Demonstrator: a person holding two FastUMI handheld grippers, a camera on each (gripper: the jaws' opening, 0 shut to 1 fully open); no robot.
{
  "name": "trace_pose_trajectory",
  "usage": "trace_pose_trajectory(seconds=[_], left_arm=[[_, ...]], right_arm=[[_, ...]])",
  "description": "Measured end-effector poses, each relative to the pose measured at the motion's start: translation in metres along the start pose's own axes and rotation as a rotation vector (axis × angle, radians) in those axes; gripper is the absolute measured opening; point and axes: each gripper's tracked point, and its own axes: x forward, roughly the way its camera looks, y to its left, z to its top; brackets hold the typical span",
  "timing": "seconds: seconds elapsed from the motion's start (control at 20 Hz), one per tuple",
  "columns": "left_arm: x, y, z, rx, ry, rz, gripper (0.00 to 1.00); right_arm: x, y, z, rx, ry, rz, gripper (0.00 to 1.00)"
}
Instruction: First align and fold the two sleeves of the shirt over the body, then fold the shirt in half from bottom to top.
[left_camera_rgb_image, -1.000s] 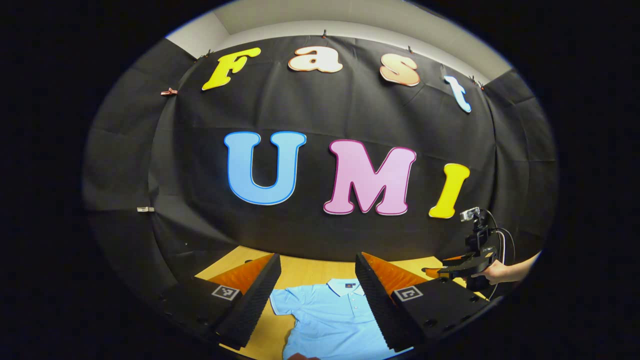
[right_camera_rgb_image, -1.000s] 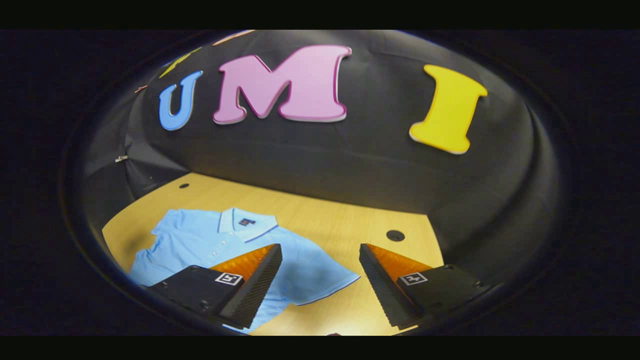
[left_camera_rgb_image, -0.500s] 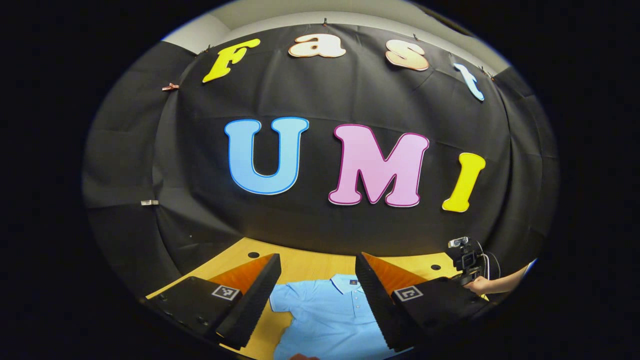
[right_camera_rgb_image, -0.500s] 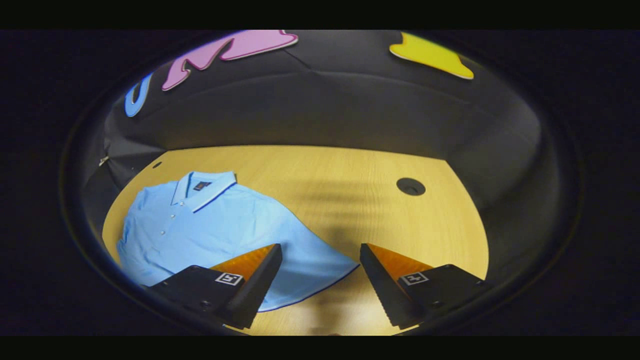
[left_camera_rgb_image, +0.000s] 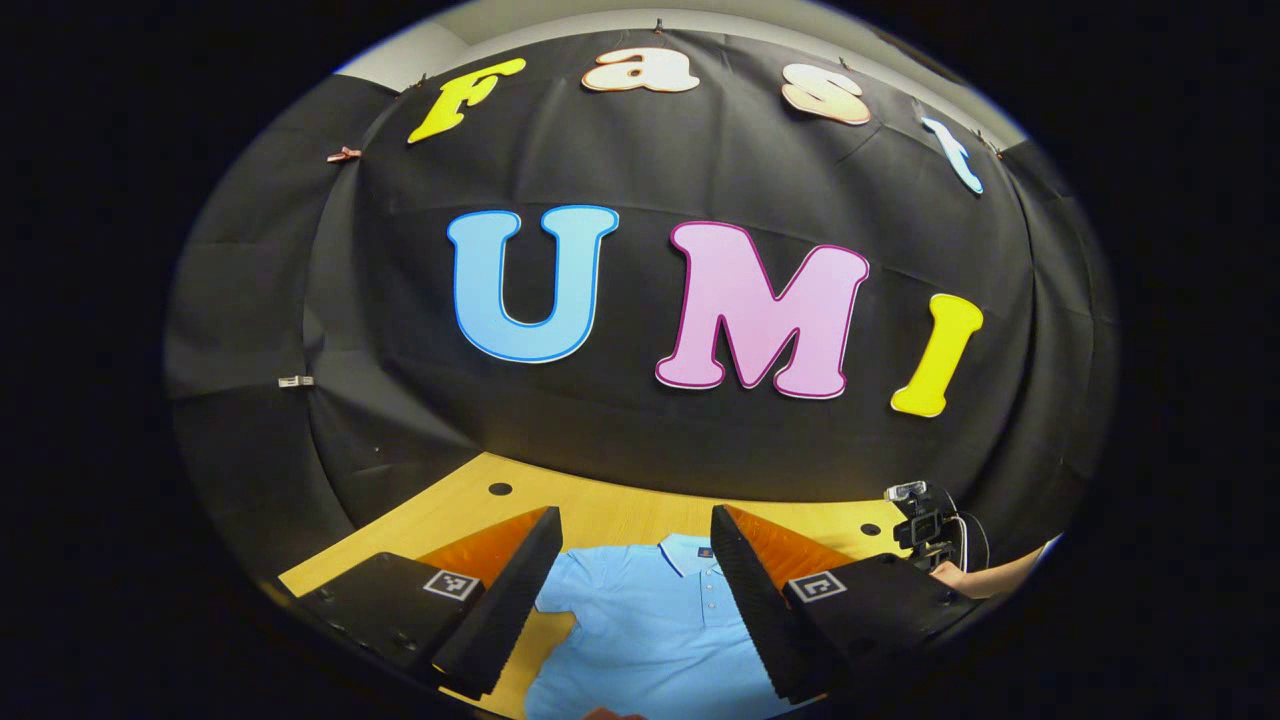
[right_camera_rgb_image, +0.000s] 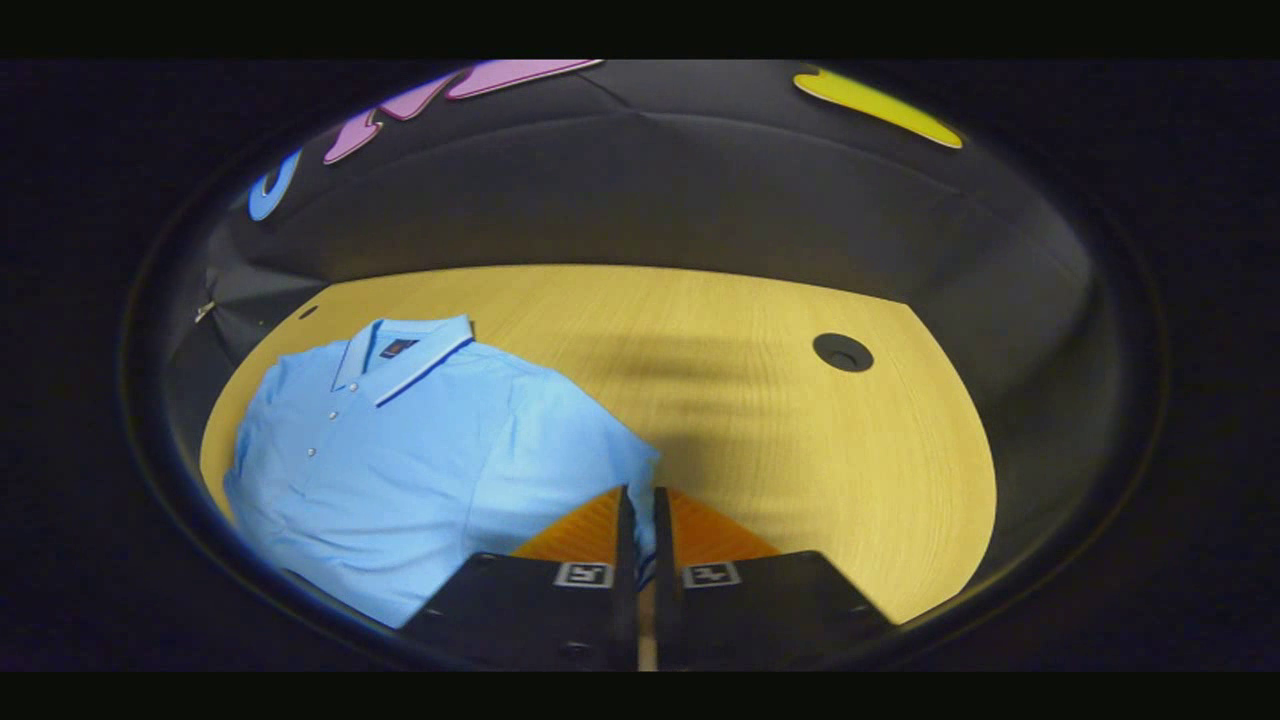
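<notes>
A light blue polo shirt (right_camera_rgb_image: 400, 450) lies flat on the wooden table (right_camera_rgb_image: 760, 420), collar toward the far wall, buttons up. Its near sleeve (right_camera_rgb_image: 590, 450) runs down between my right gripper's fingers. My right gripper (right_camera_rgb_image: 640, 495) is shut on that sleeve's hem at the shirt's right side. In the left gripper view the shirt (left_camera_rgb_image: 640, 620) lies below my left gripper (left_camera_rgb_image: 635, 515), which hangs open above it with nothing between its fingers. The right gripper (left_camera_rgb_image: 925, 530) and the hand (left_camera_rgb_image: 960, 578) holding it show low at the far right of that view.
Round cable holes sit in the tabletop: one (right_camera_rgb_image: 842, 351) to the right of the shirt, a smaller one (right_camera_rgb_image: 308, 311) at the far left corner. The black cloth wall (left_camera_rgb_image: 640, 440) closes the table's far side. Bare wood lies to the right of the shirt.
My right gripper dropped toward the table and went from open to shut on the sleeve hem. The left gripper tilted slightly downward and stayed open.
</notes>
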Motion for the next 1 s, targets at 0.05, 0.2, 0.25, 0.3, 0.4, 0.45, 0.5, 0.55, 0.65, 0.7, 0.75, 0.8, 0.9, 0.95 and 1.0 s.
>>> trace_pose_trajectory(seconds=[0.05, 0.2, 0.25, 0.3, 0.4, 0.45, 0.5, 0.55, 0.65, 0.7, 0.75, 0.8, 0.9, 0.95, 1.0], left_arm=[[0.001, 0.002, 0.000, 0.004, 0.002, 0.003, 0.96], [0.000, 0.014, 0.000, 0.021, 0.002, 0.011, 0.96], [0.001, 0.021, 0.000, 0.024, 0.002, 0.015, 0.96], [0.001, 0.026, 0.001, 0.022, 0.005, 0.014, 0.96], [0.003, 0.034, -0.002, 0.016, 0.005, 0.005, 0.96], [0.005, 0.041, -0.003, 0.012, 0.007, 0.002, 0.96], [0.007, 0.048, -0.004, 0.007, 0.014, -0.003, 0.96], [0.010, 0.053, -0.006, -0.001, 0.024, -0.011, 0.96], [0.014, 0.065, -0.013, -0.003, 0.048, -0.034, 0.96], [0.016, 0.073, -0.017, 0.006, 0.057, -0.040, 0.96], [0.020, 0.081, -0.020, 0.017, 0.066, -0.045, 0.96], [0.023, 0.088, -0.026, 0.027, 0.082, -0.051, 0.96], [0.029, 0.102, -0.041, 0.038, 0.117, -0.055, 0.96], [0.031, 0.105, -0.049, 0.040, 0.136, -0.070, 0.96], [0.034, 0.111, -0.059, 0.046, 0.160, -0.072, 0.96]], right_arm=[[0.001, 0.001, 0.001, 0.015, 0.002, 0.003, 0.04], [-0.007, 0.003, 0.018, 0.081, -0.027, -0.002, 0.07], [-0.012, 0.009, 0.029, 0.097, -0.048, 0.004, 0.07], [-0.017, 0.017, 0.037, 0.110, -0.066, 0.010, 0.02], [-0.027, 0.037, 0.054, 0.117, -0.098, 0.027, 0.07], [-0.030, 0.048, 0.060, 0.112, -0.108, 0.032, 0.07], [-0.031, 0.061, 0.063, 0.109, -0.109, 0.036, 0.07], [-0.030, 0.076, 0.062, 0.107, -0.098, 0.045, 0.00], [-0.022, 0.099, 0.056, 0.095, -0.064, 0.048, 0.07], [-0.018, 0.111, 0.053, 0.091, -0.051, 0.052, 0.01], [-0.013, 0.123, 0.049, 0.089, -0.039, 0.055, 0.01], [-0.007, 0.131, 0.044, 0.091, -0.022, 0.051, 0.01], [0.002, 0.143, 0.035, 0.115, -0.003, 0.048, 0.09], [0.004, 0.148, 0.031, 0.137, -0.002, 0.055, 0.19], [0.006, 0.153, 0.028, 0.161, -0.001, 0.067, 0.18]])
